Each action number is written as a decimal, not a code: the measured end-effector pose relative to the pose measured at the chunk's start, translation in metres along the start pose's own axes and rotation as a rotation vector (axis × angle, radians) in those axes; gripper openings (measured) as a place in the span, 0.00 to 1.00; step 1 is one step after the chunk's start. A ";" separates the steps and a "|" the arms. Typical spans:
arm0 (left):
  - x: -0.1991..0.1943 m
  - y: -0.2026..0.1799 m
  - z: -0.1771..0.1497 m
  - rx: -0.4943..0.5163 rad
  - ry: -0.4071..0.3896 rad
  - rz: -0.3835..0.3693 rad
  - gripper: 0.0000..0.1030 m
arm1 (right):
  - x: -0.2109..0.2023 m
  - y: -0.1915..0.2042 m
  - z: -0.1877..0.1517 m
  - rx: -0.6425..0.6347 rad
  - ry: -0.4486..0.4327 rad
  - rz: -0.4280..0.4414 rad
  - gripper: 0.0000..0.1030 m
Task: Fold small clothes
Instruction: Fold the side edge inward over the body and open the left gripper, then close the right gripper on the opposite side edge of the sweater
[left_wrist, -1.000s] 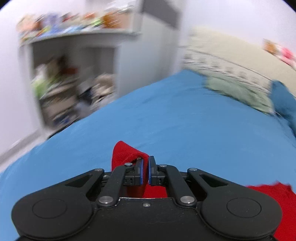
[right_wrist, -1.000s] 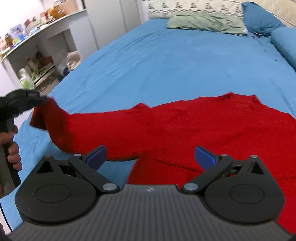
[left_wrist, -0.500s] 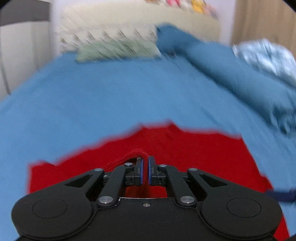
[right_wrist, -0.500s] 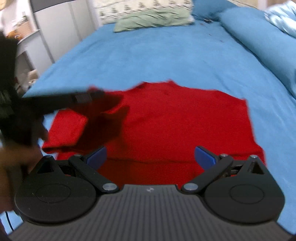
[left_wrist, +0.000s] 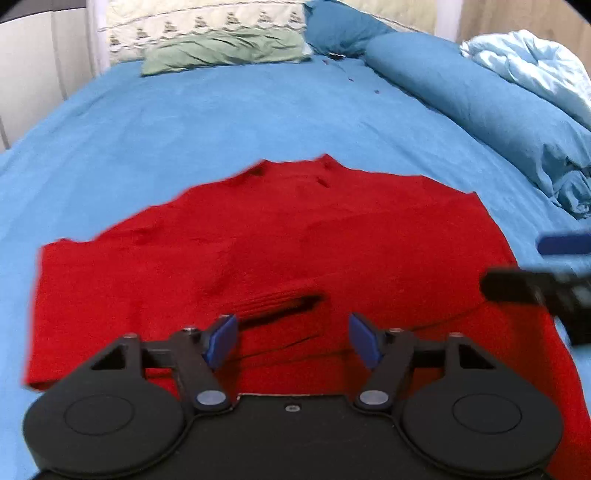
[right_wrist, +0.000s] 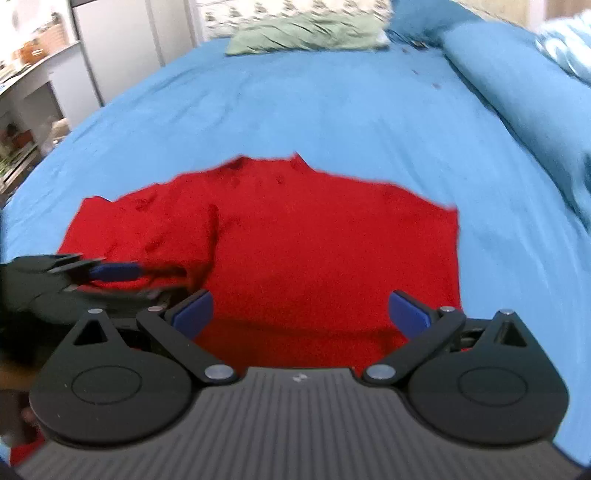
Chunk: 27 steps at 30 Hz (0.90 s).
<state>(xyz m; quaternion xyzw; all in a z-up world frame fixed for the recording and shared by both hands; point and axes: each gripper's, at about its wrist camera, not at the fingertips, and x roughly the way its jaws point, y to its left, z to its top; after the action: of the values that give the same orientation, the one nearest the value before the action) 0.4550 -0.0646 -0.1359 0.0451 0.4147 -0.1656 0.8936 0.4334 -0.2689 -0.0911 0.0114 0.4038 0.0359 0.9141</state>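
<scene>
Left gripper (left_wrist: 291, 338) was opening its jaws above the red garment (left_wrist: 295, 240), nothing between them, probably to release a folded sleeve. Right gripper (right_wrist: 301, 310) hovered wide and empty near the garment's right side on the blue bed (left_wrist: 221, 110).

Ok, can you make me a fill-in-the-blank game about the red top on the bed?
1. The top lying on the bed is coloured ____.
2. It lies on a bed sheet coloured ____.
3. The crumpled pillow at the head of the bed is coloured ____.
4. The left gripper has its jaws opening, with ____ pressed between its pads.

Missing words: red; blue; green; nothing
</scene>
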 end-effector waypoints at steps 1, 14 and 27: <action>-0.005 0.010 -0.002 -0.022 0.006 0.017 0.70 | 0.004 0.005 0.006 -0.035 0.002 0.010 1.00; -0.021 0.127 -0.030 -0.189 0.050 0.248 0.70 | 0.093 0.134 0.005 -0.625 0.038 0.051 0.78; -0.019 0.131 -0.035 -0.178 0.070 0.199 0.70 | 0.097 0.055 0.029 -0.014 0.094 0.040 0.26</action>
<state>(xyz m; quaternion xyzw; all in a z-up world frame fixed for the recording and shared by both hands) 0.4617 0.0717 -0.1521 0.0125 0.4519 -0.0371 0.8912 0.5167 -0.2071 -0.1406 0.0114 0.4459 0.0573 0.8932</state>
